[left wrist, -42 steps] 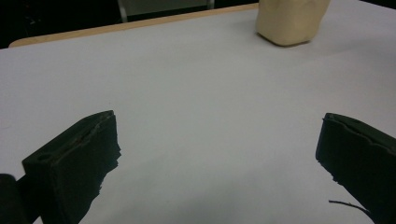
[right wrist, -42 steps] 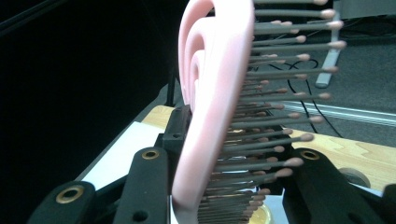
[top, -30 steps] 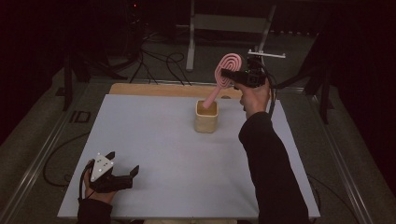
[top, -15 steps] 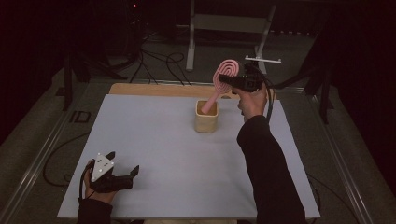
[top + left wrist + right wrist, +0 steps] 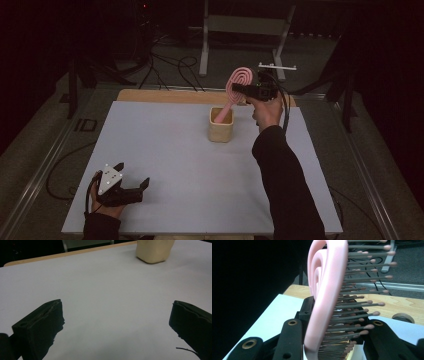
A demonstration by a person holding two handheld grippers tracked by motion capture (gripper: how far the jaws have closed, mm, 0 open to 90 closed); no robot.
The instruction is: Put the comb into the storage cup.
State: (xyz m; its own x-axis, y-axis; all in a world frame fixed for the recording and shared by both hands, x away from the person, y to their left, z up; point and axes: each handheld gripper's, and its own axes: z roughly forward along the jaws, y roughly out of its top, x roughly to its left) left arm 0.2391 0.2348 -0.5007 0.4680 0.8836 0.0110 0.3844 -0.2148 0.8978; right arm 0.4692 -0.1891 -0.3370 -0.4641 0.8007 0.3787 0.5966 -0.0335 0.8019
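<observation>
Evidently the right gripper [image 5: 243, 89] has its fingers pinching the head of the pink plastic hairbrush with a spiral-cut head [image 5: 234, 86], holding it tilted so its handle dips into the square beige holder cup [image 5: 220, 130] at the far middle of the pale grey worktop [image 5: 170, 150], probably to steer it in or out. Left gripper [image 5: 131, 189] rests at the near edge, fingers [image 5: 41, 323] spread and empty, seemingly kept clear of the work.

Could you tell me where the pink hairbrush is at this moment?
In the high view the hairbrush is toward the table's far edge, its head clamped in the right gripper and its handle angled down into the beige cup.
</observation>
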